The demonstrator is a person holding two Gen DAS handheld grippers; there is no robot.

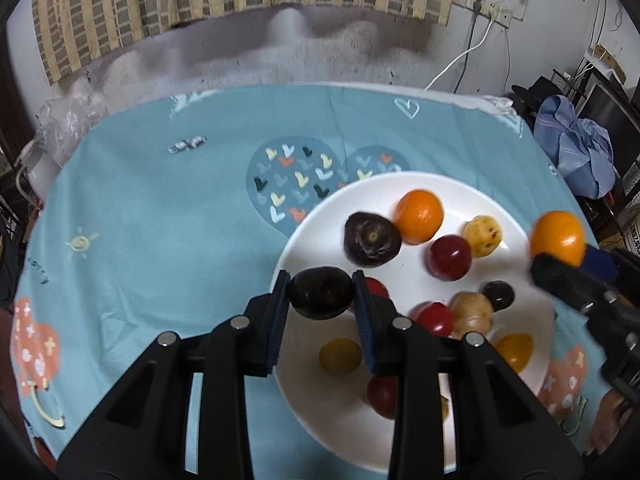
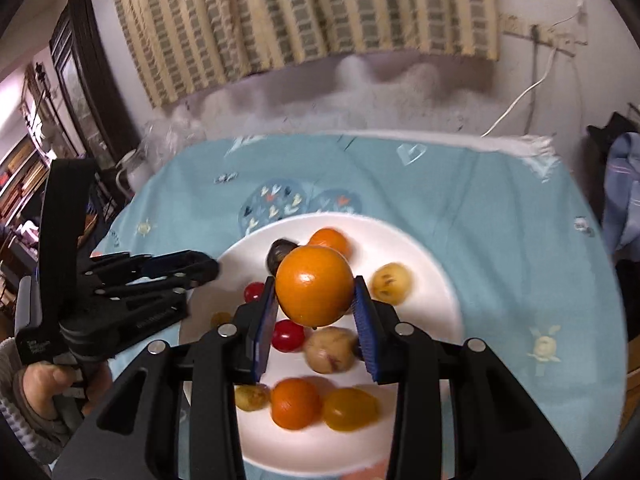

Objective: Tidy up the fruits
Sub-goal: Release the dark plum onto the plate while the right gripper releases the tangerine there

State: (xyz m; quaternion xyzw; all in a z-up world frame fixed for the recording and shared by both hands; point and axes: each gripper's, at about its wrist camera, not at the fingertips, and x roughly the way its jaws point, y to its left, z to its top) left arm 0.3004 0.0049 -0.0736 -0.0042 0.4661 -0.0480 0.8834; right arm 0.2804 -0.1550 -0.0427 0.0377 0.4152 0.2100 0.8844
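While both claws are loaded, the sort looks barely begun, as far as can be judged: the left gripper is pinched on a dark plum, held between its blue pads above the plate's near-left rim, and the right gripper is pinched on an orange, held up over the middle of the white plate. Under and beyond the claws approx. a dozen mixed fruits are seen loose on the plate, incl. a second orange, a wrinkled dark fruit, a red grape, yellow and brown ones, no grouping visible. No other dish or bin is seen on the blue cloth, so the drop spot can't be told. Nearly all fruit is left to be sorted.
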